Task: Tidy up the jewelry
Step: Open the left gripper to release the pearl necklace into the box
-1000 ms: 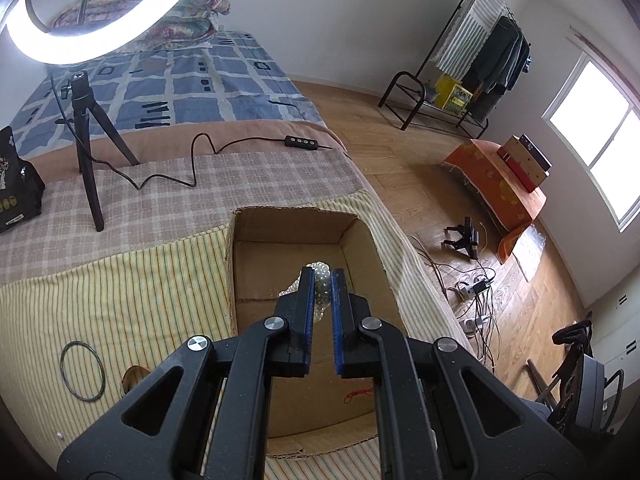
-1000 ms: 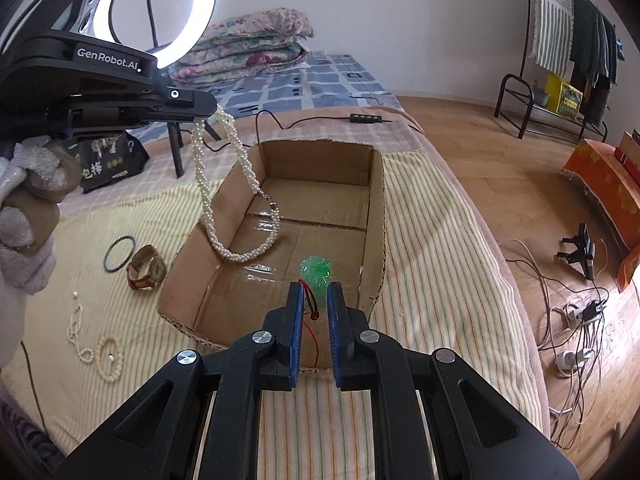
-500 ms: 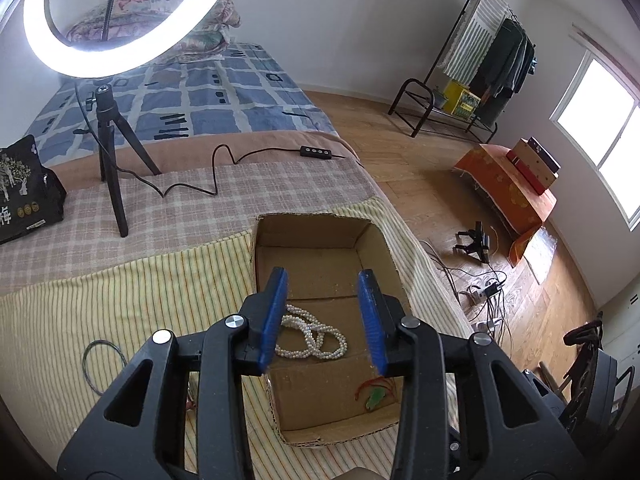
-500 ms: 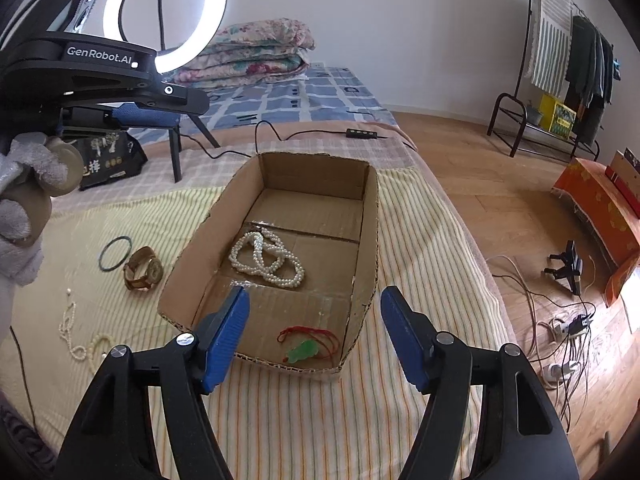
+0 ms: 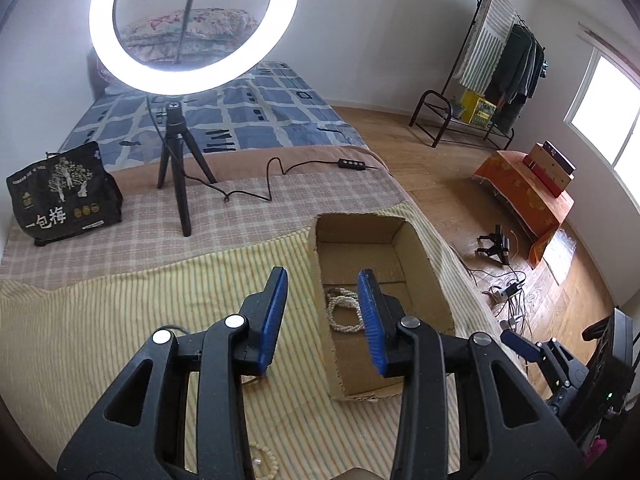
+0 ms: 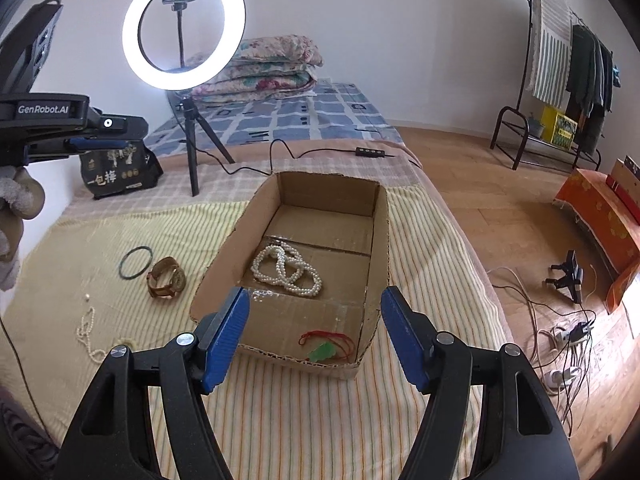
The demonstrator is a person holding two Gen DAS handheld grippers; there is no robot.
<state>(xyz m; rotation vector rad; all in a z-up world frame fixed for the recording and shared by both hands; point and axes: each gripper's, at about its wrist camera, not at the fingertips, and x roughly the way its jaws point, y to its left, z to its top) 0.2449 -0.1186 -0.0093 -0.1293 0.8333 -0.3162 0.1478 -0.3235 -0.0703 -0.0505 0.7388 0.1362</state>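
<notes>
One cardboard box sits on the yellow striped blanket on the bed and holds two pieces: one twisted pearl necklace lying coiled in the middle of its floor, and one green pendant on a red cord in the near corner, apart from the pearls. Left of the box on the blanket lie four more pieces: one dark thin bangle, one brown-strapped wristwatch just beside it, one single loose pearl, and one thin strand of small pearls nearer the camera. The right claw is spread wide and empty above the near end of the box. The left claw is likewise spread and empty, over the box's left wall, with the necklace showing between its blue pads; seen from the right wrist, its body reads "GenRobot.AI" in white. Farther back on the bed stand one lit ring light on a black tripod, its cable running to one inline remote, and one black bag printed with "一包梅". One folded floral quilt lies at the head of the bed, and one clothes rack stands by the far wall
</notes>
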